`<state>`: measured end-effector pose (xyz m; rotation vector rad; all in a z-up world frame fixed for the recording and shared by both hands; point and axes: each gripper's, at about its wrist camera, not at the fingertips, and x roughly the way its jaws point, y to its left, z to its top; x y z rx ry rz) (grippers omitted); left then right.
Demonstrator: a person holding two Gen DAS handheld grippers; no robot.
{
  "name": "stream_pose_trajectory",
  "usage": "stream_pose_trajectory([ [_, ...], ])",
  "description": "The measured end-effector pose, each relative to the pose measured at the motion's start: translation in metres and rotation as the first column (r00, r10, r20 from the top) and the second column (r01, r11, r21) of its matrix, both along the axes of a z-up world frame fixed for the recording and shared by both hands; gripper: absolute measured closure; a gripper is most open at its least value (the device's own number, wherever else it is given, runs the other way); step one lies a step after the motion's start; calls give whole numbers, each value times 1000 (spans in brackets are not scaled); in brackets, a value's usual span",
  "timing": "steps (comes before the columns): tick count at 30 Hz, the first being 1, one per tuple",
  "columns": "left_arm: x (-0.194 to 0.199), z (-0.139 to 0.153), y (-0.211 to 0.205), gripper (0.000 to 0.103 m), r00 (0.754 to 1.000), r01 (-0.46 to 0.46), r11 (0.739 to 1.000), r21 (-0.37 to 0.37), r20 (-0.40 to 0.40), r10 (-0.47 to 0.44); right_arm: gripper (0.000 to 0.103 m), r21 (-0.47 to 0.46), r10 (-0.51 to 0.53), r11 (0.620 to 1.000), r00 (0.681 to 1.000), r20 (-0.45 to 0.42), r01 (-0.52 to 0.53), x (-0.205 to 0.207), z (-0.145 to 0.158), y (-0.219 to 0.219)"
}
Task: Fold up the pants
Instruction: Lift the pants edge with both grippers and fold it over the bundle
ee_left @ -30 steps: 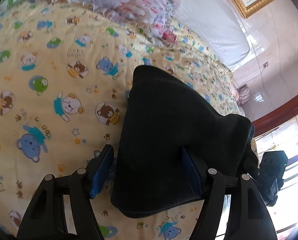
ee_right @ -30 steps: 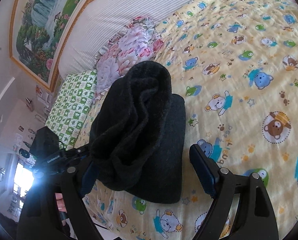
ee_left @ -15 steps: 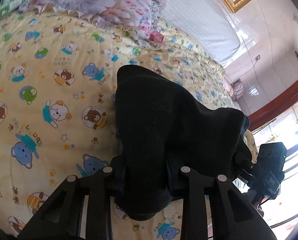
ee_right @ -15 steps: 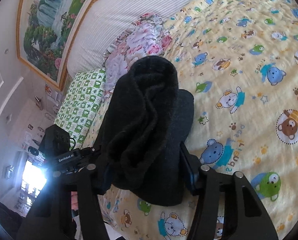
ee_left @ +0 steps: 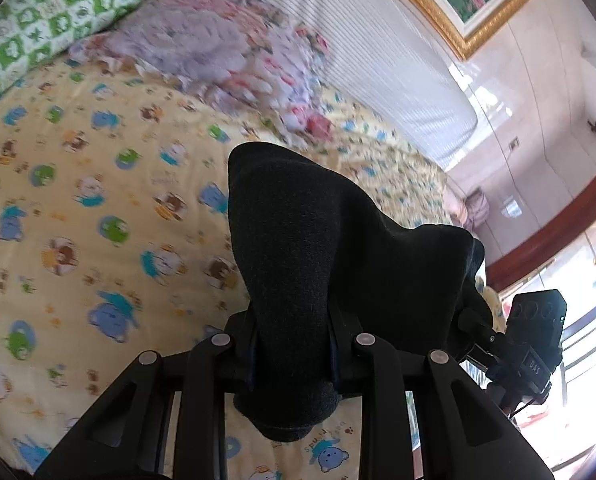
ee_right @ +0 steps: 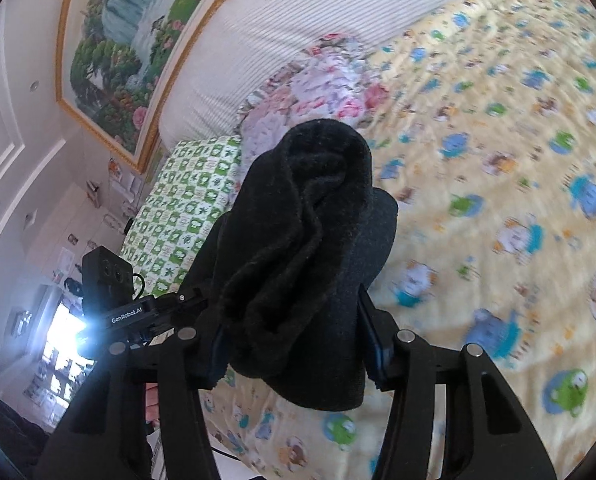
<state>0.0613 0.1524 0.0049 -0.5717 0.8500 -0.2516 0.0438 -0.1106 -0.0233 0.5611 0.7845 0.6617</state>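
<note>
The black pants (ee_left: 309, 248) are a folded bundle held up over the yellow bear-print bed sheet (ee_left: 78, 208). My left gripper (ee_left: 292, 352) is shut on one end of the bundle. My right gripper (ee_right: 294, 340) is shut on the other end of the pants (ee_right: 298, 240), where the fabric bunches in thick folds. Each gripper shows in the other's view: the right one at the far right (ee_left: 533, 344), the left one at the left (ee_right: 110, 292). The blue pads are mostly hidden by cloth.
A floral pillow (ee_left: 202, 48) and a green checked pillow (ee_left: 46, 16) lie at the head of the bed by a white striped headboard (ee_right: 298, 28). A framed landscape painting (ee_right: 130, 40) hangs above. A bright window (ee_left: 585, 292) is at the bedside.
Both grippers, open around the pants a second ago, have closed on the bundle and lifted it off the sheet. The views have tilted up toward the headboard.
</note>
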Motion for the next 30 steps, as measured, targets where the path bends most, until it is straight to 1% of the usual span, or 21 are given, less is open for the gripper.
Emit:
stream_pose_trajectory([
  [8,-13,16,30,78,996,-88,996,23,26,87,48,3,75,997,997,23,-75,21,10,34],
  [12,-13,20,42,78,993,-113,993,42,31,112,48,-4,109,994,994,23,-109,31,12,48],
  [17,0,20,52,78,991,-130,989,70,31,128,48,-27,130,991,991,19,-129,48,13,63],
  [22,18,20,63,78,988,-155,983,94,38,152,48,-56,145,988,989,16,-144,77,14,78],
  [30,59,11,83,78,984,-177,974,144,29,175,48,-103,160,982,987,-17,-161,124,4,102],
])
